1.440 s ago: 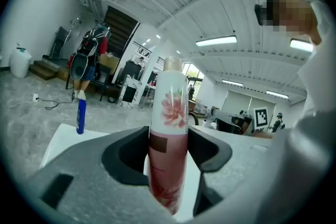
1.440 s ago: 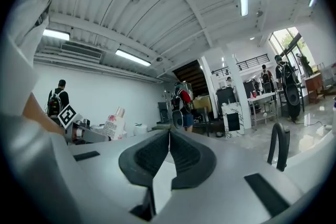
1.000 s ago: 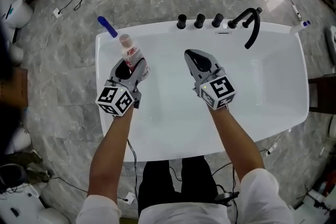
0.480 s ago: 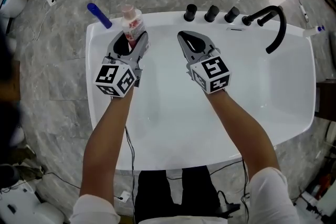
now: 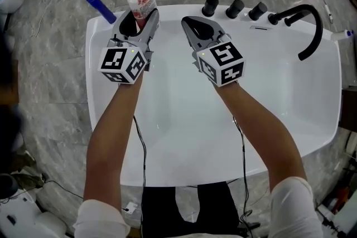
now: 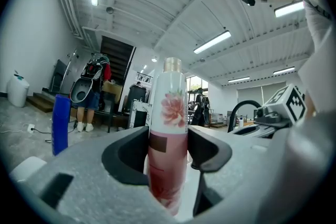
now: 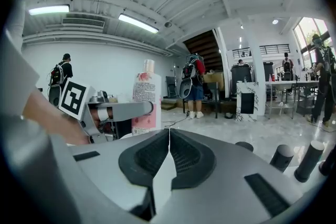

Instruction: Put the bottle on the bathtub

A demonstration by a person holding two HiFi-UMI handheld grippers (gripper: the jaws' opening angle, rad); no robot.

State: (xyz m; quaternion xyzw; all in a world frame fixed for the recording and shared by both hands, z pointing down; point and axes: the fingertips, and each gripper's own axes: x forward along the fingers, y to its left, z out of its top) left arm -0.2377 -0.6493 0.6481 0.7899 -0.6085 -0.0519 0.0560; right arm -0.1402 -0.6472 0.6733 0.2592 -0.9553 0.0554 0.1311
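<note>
Two bare forearms point(image 5: 117, 131) reach out from us over the white bathtub point(image 5: 184, 120), each ending in a gripper with a marker cube. Our right gripper point(image 5: 188, 23) hovers over the basin with its jaws pressed together and nothing between them. Just beside it, our left gripper point(image 5: 138, 18) pinches the bottle point(image 5: 141, 3) low on its pink body, one jaw on either side. The bottle stands upright, cap up, with a flower on its label. It is at the tub's far rim near the left corner, and we cannot tell whether its base touches the rim. Left of it a blue cylinder point(image 5: 99, 6) stands at that corner. Farther right along the rim we see three black knobs point(image 5: 234, 8) and a curved black faucet point(image 5: 310, 28), with grey marble floor point(image 5: 50, 64) beyond.
</note>
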